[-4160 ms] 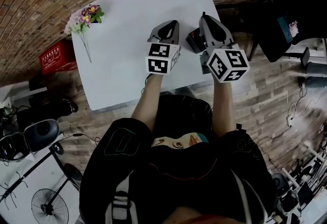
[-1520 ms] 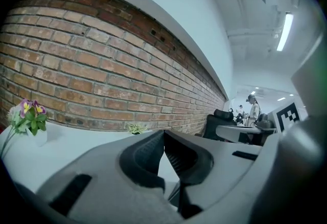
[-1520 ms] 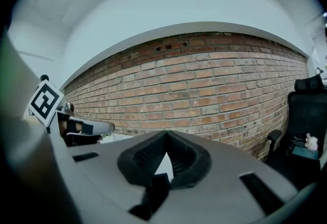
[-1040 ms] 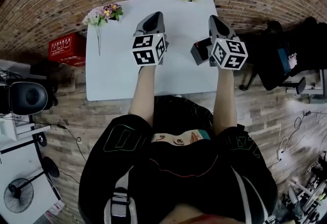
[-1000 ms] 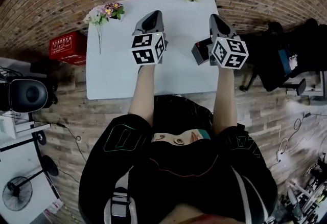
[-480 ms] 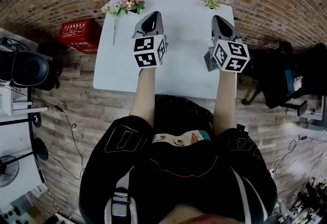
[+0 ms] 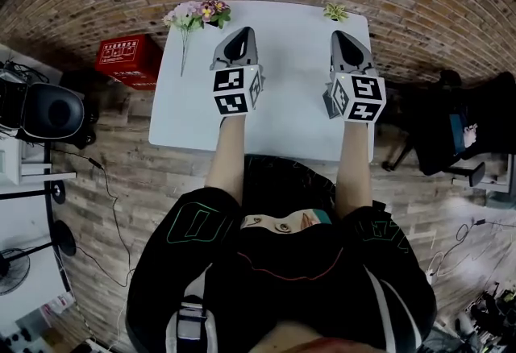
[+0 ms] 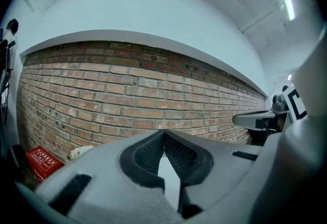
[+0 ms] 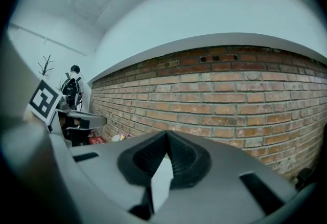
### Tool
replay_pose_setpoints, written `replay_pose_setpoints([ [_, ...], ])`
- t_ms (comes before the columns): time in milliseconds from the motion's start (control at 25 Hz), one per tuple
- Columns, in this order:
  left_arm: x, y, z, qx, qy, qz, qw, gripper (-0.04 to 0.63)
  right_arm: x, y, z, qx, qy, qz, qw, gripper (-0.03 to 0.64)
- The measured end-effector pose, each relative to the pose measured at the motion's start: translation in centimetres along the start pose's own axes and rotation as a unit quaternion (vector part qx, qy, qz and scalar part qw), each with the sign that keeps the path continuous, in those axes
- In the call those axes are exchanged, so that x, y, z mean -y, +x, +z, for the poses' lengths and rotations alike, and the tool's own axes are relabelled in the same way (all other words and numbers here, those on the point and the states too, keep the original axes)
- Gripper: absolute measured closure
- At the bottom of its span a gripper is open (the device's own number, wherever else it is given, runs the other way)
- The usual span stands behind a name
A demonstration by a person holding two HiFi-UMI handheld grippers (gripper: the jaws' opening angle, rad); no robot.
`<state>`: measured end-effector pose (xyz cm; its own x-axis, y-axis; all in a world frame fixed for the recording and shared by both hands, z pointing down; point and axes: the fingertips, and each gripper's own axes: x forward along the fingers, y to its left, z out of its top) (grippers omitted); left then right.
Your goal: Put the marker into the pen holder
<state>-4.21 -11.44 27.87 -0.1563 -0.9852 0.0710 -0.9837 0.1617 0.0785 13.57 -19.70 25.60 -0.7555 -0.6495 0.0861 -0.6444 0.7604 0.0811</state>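
Observation:
In the head view both grippers hover side by side over the white table [image 7: 284, 105], jaws pointing at the brick wall. My left gripper [image 7: 239, 40] is shut and holds nothing; its tips meet in the left gripper view [image 8: 163, 133]. My right gripper [image 7: 343, 42] is shut too and empty, its tips touching in the right gripper view [image 9: 167, 133]. A dark box-like pen holder [image 7: 328, 101] peeks out at the left side of the right gripper's marker cube and is mostly hidden by it. No marker shows in any view.
A bunch of pink flowers [image 7: 196, 14] lies at the table's far left corner, and a small green plant [image 7: 335, 11] stands at the far right. A red crate [image 7: 125, 60] sits on the floor to the left, a dark chair [image 7: 451, 130] to the right. A brick wall [image 8: 127, 100] runs behind.
The head view has swung, so the table now sits more centred and square. The grippers stay side by side and shut. The dark holder now shows less from under the right gripper.

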Motion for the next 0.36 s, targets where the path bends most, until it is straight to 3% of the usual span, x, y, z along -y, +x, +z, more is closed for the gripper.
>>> replay_pose_setpoints([
  [360,1.6,0.5,-0.7,-0.004,0.005,-0.019,0.9998,0.594,0.2,-0.8,0.1,0.008,-0.029,-0.002,1.0,0.612],
])
